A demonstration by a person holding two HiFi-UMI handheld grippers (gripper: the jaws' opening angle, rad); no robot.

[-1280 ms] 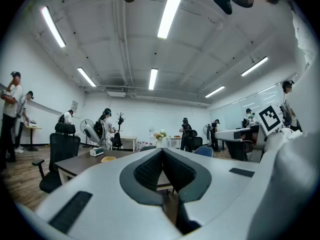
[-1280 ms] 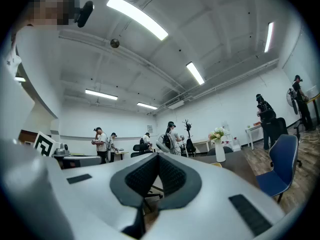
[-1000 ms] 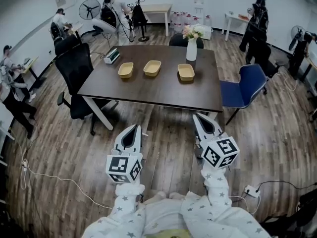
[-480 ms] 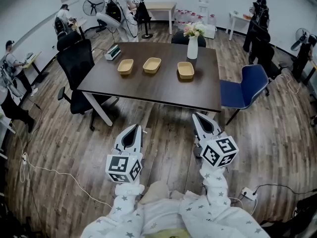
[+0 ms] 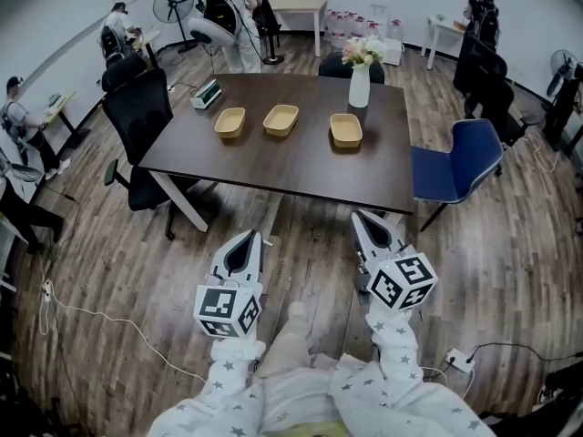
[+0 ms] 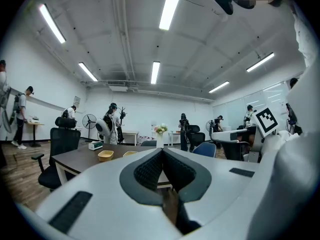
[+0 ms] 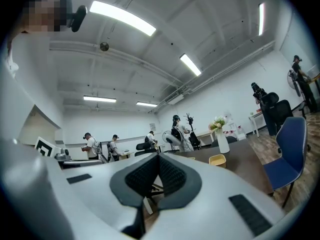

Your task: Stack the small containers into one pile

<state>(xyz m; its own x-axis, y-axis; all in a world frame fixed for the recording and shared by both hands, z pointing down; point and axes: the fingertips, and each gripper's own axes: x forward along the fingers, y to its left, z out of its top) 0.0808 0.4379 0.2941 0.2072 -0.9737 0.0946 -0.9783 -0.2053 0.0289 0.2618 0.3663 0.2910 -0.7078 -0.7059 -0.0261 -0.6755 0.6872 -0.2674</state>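
Head view: at the far left a black chair (image 5: pixel 137 116) is pushed up to the left end of the table (image 5: pixel 301 167). On the table's far left corner sits a small box (image 5: pixel 206 93). Along the far half of the tabletop three tan containers stand in a row, each on its own and none stacked. The left container (image 5: pixel 230 122) and the middle container (image 5: pixel 281 119) are near each other. The right container (image 5: pixel 345 129) is set further off, with bare wood between it and the middle one. Just behind it stands a white vase (image 5: pixel 360 86) with flowers. A blue chair (image 5: pixel 455 160) is at the table's right end.

Nearer the person, over the wooden floor (image 5: pixel 118 271) and short of the table's near edge, both grippers point level toward the table. The left gripper (image 5: pixel 249 237) has its jaws pressed together with nothing between them; in the left gripper view the pads meet at the tip, with the table beyond. The right gripper (image 5: pixel 362 218) is likewise closed tight and empty. Both are well apart from the containers.
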